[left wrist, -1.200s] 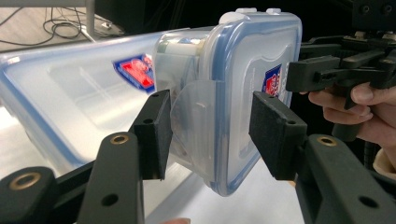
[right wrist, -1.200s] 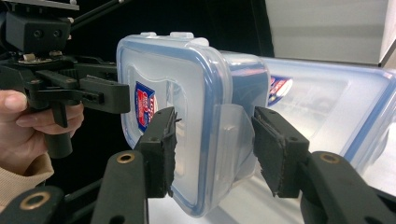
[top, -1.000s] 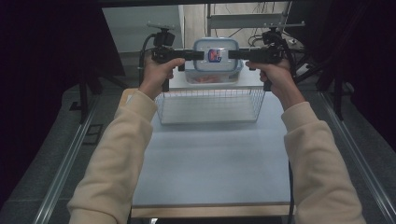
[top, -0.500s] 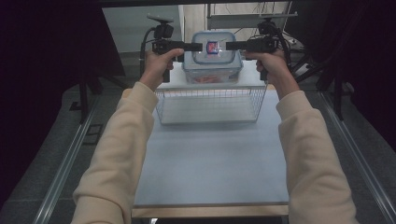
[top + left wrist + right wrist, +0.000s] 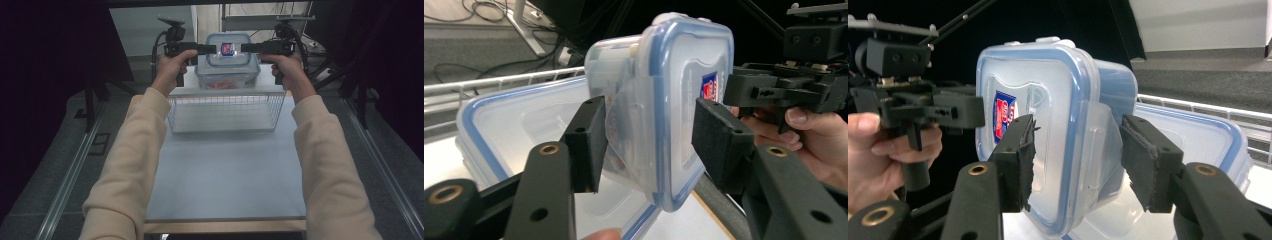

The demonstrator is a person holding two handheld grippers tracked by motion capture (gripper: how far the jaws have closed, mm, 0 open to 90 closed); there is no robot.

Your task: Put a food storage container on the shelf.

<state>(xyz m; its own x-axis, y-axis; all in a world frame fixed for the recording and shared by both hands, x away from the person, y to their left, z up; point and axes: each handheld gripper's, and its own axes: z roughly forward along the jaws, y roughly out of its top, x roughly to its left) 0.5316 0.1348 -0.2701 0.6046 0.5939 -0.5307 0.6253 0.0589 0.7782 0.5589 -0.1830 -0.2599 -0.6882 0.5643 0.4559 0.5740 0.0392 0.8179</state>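
Observation:
A small clear box with a blue-rimmed lid and a red and blue sticker (image 5: pixel 227 49) (image 5: pixel 674 100) (image 5: pixel 1048 125) rests on the lid of a larger clear box (image 5: pixel 227 80) (image 5: pixel 514 125) (image 5: pixel 1198 140) at the table's far end. My left gripper (image 5: pixel 212 48) (image 5: pixel 649 145) reaches it from the left and my right gripper (image 5: pixel 244 48) (image 5: pixel 1075 160) from the right. Each has the small box's edge between its jaws. Both pairs of jaws have just been opening, and a thin gap shows beside the pads (image 5: pixel 1148 165). The large box holds something reddish.
A wire basket (image 5: pixel 225 112) stands on the pale table (image 5: pixel 225 175) just in front of the boxes, under my forearms. Dark stands, cables and floor rails flank the table. A white shelf sits behind the boxes.
Both hands carried the small box a little farther from me, past the basket, and slightly down onto the large box. The pads have eased off the box.

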